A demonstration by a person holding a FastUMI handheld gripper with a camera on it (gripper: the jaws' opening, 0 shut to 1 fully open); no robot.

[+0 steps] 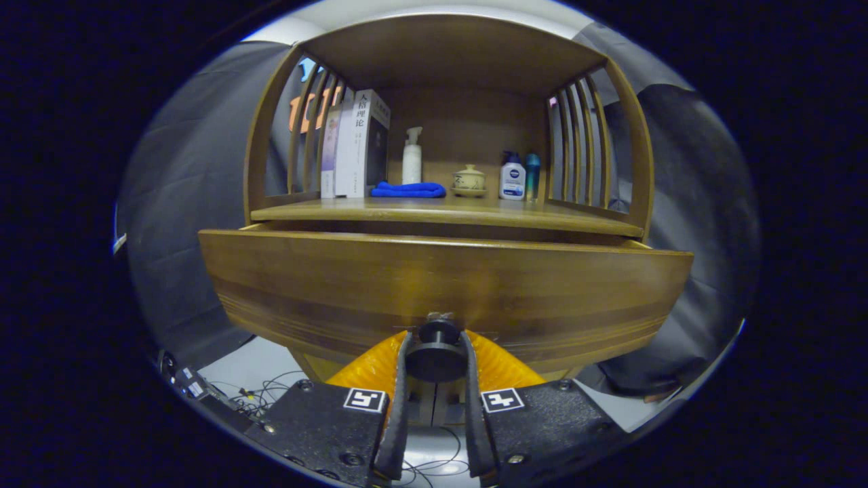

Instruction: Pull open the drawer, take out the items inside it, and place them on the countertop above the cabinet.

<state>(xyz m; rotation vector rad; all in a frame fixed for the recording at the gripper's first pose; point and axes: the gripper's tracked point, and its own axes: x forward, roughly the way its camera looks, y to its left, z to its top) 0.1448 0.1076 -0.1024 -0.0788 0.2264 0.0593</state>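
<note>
The fingers are clenched on the drawer's round knob, one on each side, which gives a firm pull straight outward. The drawer front stands a little proud of the cabinet, with a dark gap showing along its top edge, so it looks partly open; its inside is hidden. Above it, the countertop carries books at the left end, then a blue cloth, a pump bottle, a lidded cup and two bottles at the right, leaving its front edge bare for whatever comes out.
</note>
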